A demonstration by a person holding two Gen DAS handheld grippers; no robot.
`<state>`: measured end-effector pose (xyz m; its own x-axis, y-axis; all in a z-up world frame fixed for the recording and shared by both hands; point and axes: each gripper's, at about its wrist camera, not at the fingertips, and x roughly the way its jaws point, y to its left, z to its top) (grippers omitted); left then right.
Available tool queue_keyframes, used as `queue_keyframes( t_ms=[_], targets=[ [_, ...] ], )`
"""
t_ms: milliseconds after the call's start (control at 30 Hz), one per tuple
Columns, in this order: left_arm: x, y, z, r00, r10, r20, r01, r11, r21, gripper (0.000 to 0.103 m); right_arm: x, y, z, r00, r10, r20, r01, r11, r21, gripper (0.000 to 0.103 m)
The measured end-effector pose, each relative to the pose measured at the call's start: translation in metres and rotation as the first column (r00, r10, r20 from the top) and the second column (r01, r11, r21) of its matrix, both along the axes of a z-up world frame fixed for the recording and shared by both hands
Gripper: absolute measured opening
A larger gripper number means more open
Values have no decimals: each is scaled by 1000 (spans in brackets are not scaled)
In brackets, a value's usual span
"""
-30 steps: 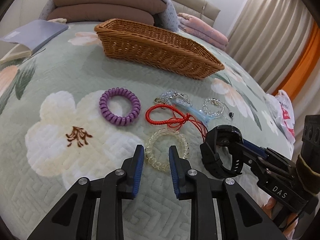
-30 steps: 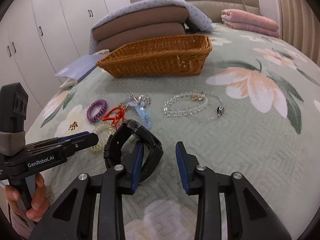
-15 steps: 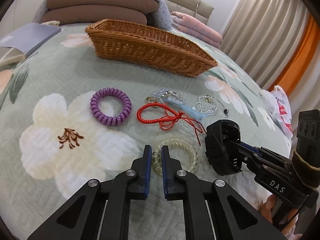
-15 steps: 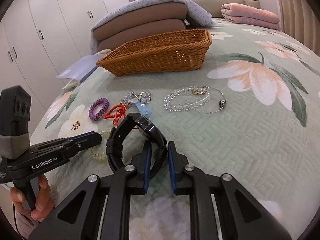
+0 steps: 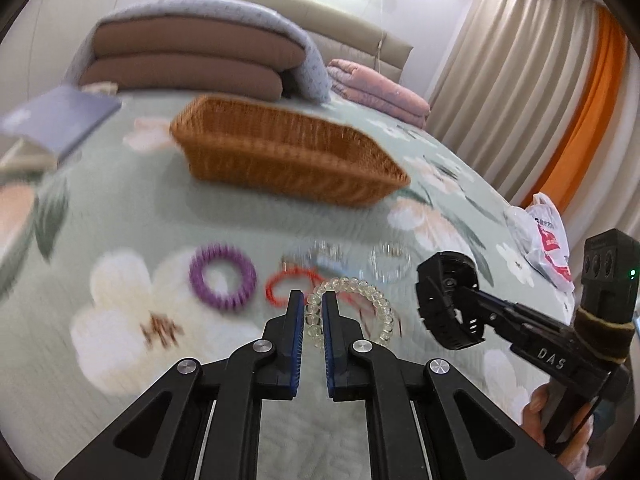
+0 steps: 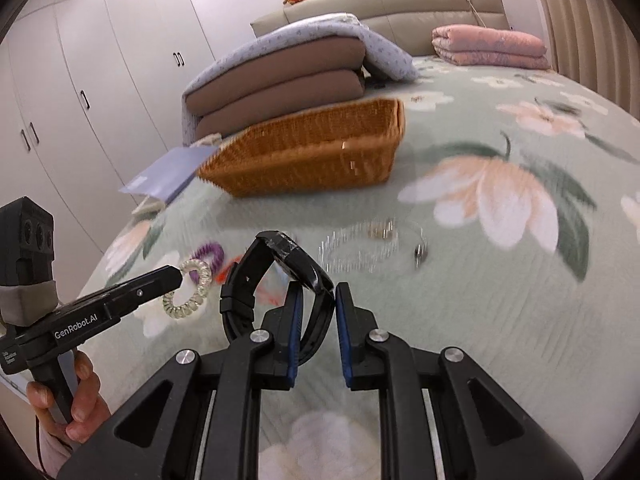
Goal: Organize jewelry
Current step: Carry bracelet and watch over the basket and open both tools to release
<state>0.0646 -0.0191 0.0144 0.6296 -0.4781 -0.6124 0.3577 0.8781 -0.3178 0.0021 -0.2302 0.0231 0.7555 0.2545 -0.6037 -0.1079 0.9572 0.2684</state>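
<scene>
My left gripper [image 5: 311,300] is shut on a clear coil hair tie [image 5: 366,294] and holds it above the bed; it also shows in the right wrist view [image 6: 188,290]. My right gripper [image 6: 315,294] is shut on a black watch [image 6: 276,276], also lifted; the watch shows in the left wrist view [image 5: 450,300]. A wicker basket [image 5: 288,160] stands further back on the floral bedspread [image 6: 500,300]. A purple coil hair tie [image 5: 222,276], a red cord bracelet [image 5: 286,284] and clear bead bracelets [image 5: 390,266] lie below the grippers.
Stacked brown cushions under a blue blanket [image 5: 192,64] and a pink folded quilt [image 5: 376,96] lie behind the basket. A blue book [image 5: 56,120] lies at the left. A plastic bag [image 5: 540,236] sits at the bed's right edge. Wardrobes [image 6: 80,80] stand at the left.
Both grippers closed on their items and have lifted them off the bedspread. The view has tilted up toward the basket.
</scene>
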Motion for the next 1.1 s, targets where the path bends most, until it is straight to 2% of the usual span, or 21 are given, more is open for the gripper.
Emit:
queue_keyframes(
  t_ms=[200,367,533,700,933,1100],
  targets=[
    [55,-10,61,991,1,137,-9,998,57,9,46,-5,44,997,-16,70,20,998,-59,18],
    [119,-27,84,985,-4,172,-4,999,48,9,114,-4,69,993,-38,111,49,993,-104,18],
    [180,-49,63,990,-1,141,-8,998,64,9,183,-3,61,995,-67,81,76,989,-126,18],
    [213,-54,32,997,18,76,-24,997,70,9,231,-2,27,997,-78,3,77,989,-130,18],
    [221,-50,10,999,36,34,-39,997,71,9,240,-6,5,996,-87,-31,82,988,-130,20],
    [218,-47,11,998,49,40,-51,996,67,9,232,-4,15,995,-93,26,96,984,-153,19]
  ],
)
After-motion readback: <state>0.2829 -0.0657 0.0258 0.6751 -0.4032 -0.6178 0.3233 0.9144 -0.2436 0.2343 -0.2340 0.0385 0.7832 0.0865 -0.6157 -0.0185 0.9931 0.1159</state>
